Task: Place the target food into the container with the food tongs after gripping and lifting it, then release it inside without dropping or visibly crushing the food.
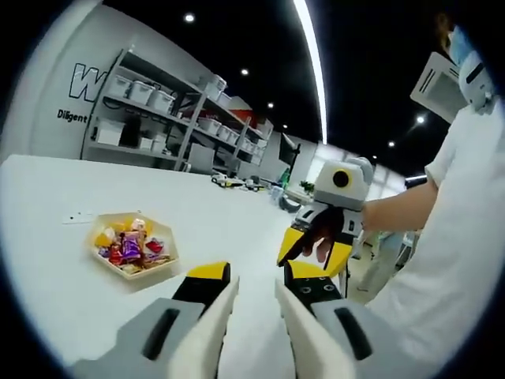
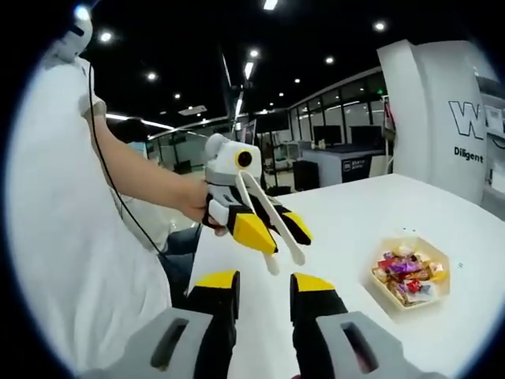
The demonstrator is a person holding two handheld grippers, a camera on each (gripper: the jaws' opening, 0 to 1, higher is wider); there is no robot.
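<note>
The left tool (image 2: 268, 237) is clenched on the tongs (image 2: 272, 225), held up off the white surface (image 1: 47, 237) so they can reach down. The right tool (image 1: 316, 257) has its tips apart, grasping nothing. The candy (image 2: 406, 276) sits in its tray (image 2: 377, 278), nearby.

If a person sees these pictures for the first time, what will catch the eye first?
Probably the tray of bright wrapped sweets on the white table. Next, in the right gripper view, the left hand-held gripper above the table, with pale food tongs between its yellow-and-black jaws. In the left gripper view, the right hand-held gripper hangs empty.
</note>
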